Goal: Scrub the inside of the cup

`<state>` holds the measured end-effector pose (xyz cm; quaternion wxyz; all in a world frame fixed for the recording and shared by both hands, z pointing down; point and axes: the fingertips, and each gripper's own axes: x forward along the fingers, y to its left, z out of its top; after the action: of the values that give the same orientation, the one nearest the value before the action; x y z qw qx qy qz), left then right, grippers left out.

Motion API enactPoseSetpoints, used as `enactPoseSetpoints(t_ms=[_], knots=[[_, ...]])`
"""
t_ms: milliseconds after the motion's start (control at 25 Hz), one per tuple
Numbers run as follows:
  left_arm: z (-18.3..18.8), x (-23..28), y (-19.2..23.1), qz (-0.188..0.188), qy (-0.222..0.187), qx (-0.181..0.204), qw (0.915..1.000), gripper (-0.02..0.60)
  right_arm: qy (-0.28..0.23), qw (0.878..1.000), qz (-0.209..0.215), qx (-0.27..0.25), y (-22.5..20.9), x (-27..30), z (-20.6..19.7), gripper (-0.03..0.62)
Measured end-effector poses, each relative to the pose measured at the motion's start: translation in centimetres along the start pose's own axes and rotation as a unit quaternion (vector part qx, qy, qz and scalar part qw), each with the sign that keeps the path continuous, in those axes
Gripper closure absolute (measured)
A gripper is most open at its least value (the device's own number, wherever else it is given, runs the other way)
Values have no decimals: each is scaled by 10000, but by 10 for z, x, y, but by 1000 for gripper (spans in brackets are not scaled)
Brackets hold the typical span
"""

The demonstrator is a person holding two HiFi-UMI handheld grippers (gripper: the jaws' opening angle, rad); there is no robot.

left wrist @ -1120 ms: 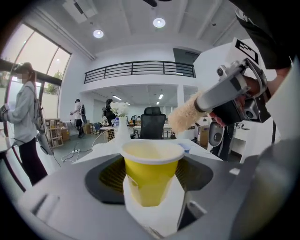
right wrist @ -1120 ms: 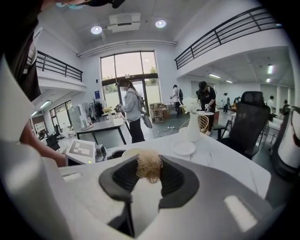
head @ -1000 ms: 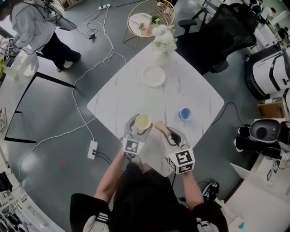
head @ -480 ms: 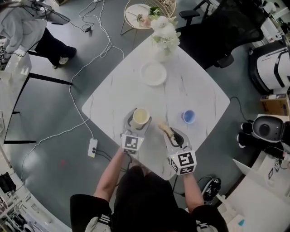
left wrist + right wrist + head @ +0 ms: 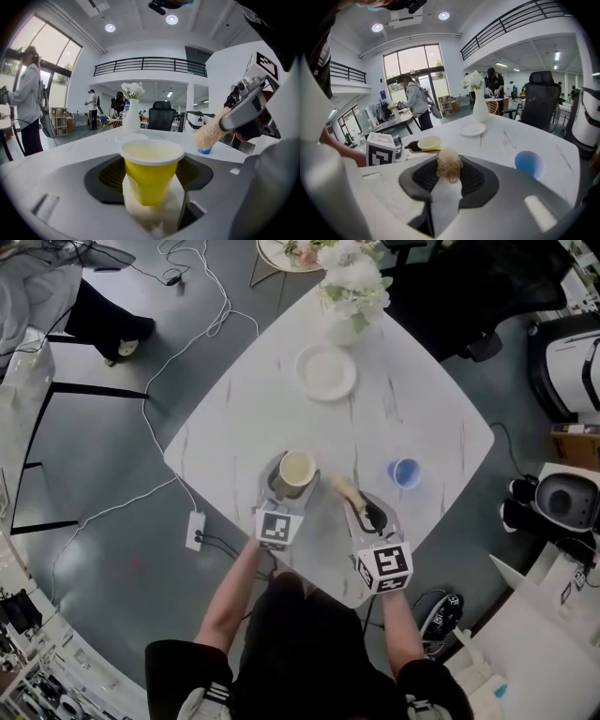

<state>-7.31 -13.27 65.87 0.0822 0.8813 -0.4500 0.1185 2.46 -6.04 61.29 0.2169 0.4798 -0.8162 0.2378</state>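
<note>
Left tongs [image 5: 294, 474] with cup [image 5: 297, 467] and right tongs [image 5: 367, 510] with brush [image 5: 345, 489] have sunk lower.

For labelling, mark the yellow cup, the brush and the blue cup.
yellow cup [image 5: 151, 180], left gripper view, side wall.
brush [image 5: 449, 165], right gripper view, bristle head.
blue cup [image 5: 405, 472], head view, open top.

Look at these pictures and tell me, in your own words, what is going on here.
A person at a white table has a hand-held gripper in each hand. The left hand-held gripper clamps an upright yellow cup; the right hand-held gripper grips a brush beside it, not yet inside. A blue cup, white plate and flower vase stand apart.
</note>
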Motion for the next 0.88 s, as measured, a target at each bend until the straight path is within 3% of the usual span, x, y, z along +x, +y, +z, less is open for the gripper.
enactPoseSetpoints(t_ms=[120,440,880], knots=[[-4,2,1,-6,109,-55,9999,252,37,10000,-7,37,1,1,-6,485],[-19,3,-3,-164,341,-72,9993,167,10,10000,-58,79,3,-2,-6,485],[5,-23,-8,-169,260,-127,9994,147,-208,9997,-136,44,7,-17,7,484]])
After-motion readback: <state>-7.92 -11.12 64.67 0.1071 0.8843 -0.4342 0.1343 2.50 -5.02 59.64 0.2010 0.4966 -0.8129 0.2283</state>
